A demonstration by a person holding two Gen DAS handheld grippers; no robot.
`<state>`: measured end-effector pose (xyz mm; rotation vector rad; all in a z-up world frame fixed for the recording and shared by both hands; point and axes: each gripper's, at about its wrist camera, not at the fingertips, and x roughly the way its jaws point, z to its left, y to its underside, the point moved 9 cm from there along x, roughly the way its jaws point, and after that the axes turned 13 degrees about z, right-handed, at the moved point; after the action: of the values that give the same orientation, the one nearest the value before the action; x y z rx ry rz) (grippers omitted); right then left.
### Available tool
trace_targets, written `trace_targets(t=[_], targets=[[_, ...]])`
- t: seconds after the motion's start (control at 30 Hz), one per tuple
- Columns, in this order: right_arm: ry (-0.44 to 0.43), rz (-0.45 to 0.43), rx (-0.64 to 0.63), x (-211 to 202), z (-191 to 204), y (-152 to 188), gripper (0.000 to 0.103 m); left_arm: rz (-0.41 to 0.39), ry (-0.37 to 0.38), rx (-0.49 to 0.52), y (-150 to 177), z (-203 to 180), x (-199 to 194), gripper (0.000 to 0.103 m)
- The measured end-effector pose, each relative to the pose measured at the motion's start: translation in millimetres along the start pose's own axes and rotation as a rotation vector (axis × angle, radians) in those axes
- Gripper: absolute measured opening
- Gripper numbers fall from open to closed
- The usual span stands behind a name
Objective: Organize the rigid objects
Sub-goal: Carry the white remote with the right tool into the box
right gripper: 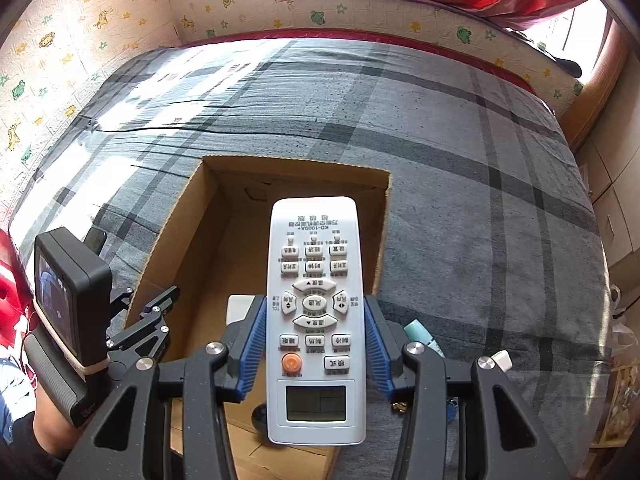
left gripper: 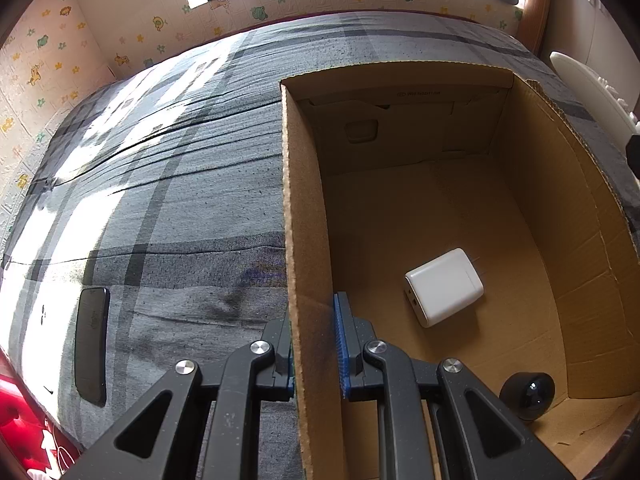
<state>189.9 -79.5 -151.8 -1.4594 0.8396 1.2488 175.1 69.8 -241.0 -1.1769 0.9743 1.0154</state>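
- Left wrist view: left tool [left gripper: 316,344] clamps the box [left gripper: 304,240] wall edge; charger [left gripper: 444,286] lies inside, open floor around it.
- Right tool [right gripper: 316,344] grips the remote [right gripper: 316,320] above the box on the bed [right gripper: 480,160].

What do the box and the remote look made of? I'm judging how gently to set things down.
Box: corrugated cardboard, matte brown; fluted cut edges show along its rim. Remote: apparently hard white plastic, slightly glossy, with likely rubbery buttons and a small grey screen.
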Motion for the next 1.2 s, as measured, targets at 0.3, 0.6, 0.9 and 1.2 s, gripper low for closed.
trace_targets(t=[0.3, 0.6, 0.9, 1.2], targets=[[-0.006, 0.059, -0.031, 32.8, 27.5, 1.0, 0.05, -0.001, 0.003, -0.002, -0.1, -0.4, 0.2, 0.016], [-0.022, 0.127, -0.022, 71.3, 39.6, 8.5, 0.05, -0.002, 0.005, -0.002, 0.1, -0.4, 0.3, 0.016], [-0.016, 0.18, -0.041, 97.2, 51.2, 15.6, 0.05, -0.002, 0.006, -0.002, 0.3, 0.0, 0.5, 0.016], [-0.013, 0.223, -0.048, 113.7, 53.8, 22.1, 0.05, -0.003, 0.007, -0.002, 0.3, 0.5, 0.3, 0.016]])
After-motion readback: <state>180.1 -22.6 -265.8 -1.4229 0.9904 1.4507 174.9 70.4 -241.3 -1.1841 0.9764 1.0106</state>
